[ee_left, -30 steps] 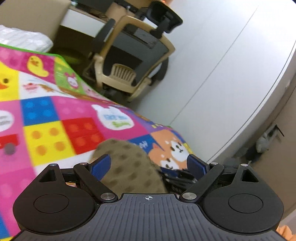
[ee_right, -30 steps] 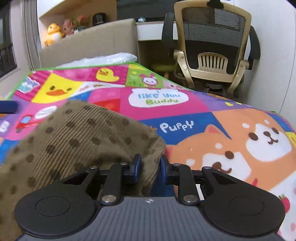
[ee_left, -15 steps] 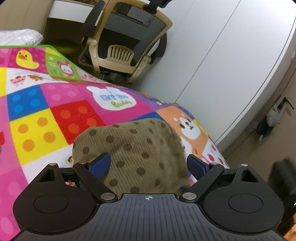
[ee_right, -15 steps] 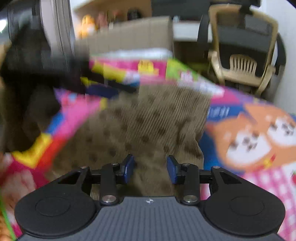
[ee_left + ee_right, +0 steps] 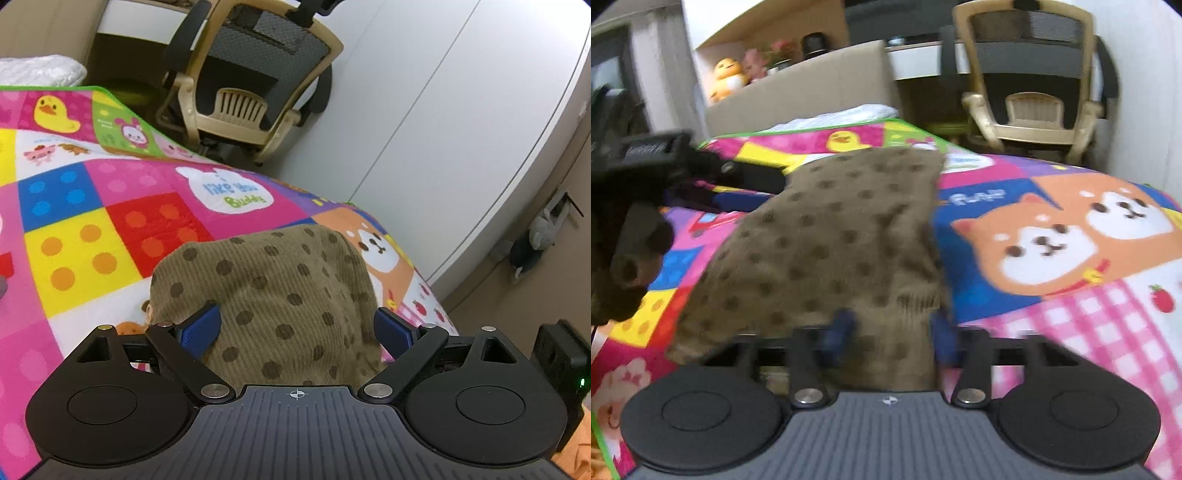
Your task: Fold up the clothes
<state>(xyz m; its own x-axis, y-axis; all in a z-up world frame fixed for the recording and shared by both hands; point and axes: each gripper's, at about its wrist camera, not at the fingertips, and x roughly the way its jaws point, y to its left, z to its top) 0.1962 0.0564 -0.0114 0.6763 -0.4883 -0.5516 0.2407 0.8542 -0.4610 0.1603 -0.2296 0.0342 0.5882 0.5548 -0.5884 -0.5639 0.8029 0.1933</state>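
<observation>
Since a second ago your right tongs [image 5: 892,328] have let go and spread wide. Brown, dark-dotted corduroy garment [image 5: 280,284] lies folded flat on the colourful cartoon play mat [image 5: 110,206]. Your left tongs [image 5: 295,328] gape wide too, holding nothing, straddling its near edge.
</observation>
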